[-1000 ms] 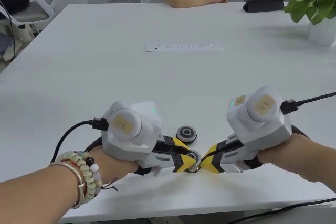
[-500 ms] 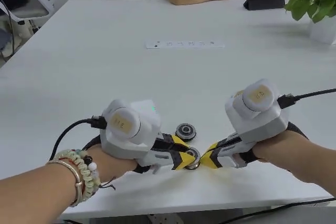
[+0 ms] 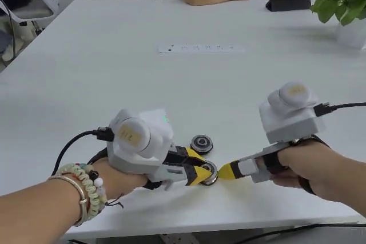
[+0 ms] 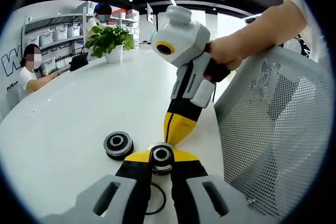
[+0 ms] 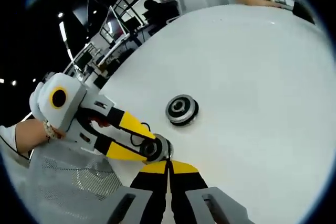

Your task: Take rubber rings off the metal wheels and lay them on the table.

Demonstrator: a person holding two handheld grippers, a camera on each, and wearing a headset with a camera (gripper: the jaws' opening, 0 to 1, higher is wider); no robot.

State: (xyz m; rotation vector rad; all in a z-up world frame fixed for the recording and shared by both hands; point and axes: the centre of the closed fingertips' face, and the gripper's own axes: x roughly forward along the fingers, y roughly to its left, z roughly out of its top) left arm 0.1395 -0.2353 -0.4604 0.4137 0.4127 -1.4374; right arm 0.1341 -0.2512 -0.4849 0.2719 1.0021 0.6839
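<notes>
Hold the metal wheel [image 4: 161, 157] firm in the pinching left gripper [image 3: 198, 174] near the desk's [image 3: 171, 84] front edge, then peel its rubber ring [image 4: 162, 146] outward slowly with the right gripper [image 3: 225, 171], jaws pressed together at the rim, clear of the second wheel [image 3: 202, 143] just behind.

Spare wheel [image 3: 202, 143] behind held wheel [image 3: 208, 172]

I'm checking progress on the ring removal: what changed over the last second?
The right gripper rolled and swung outward to the right, still shut against the wheel. The left gripper stayed clamped on that wheel; the second wheel stayed put.
</notes>
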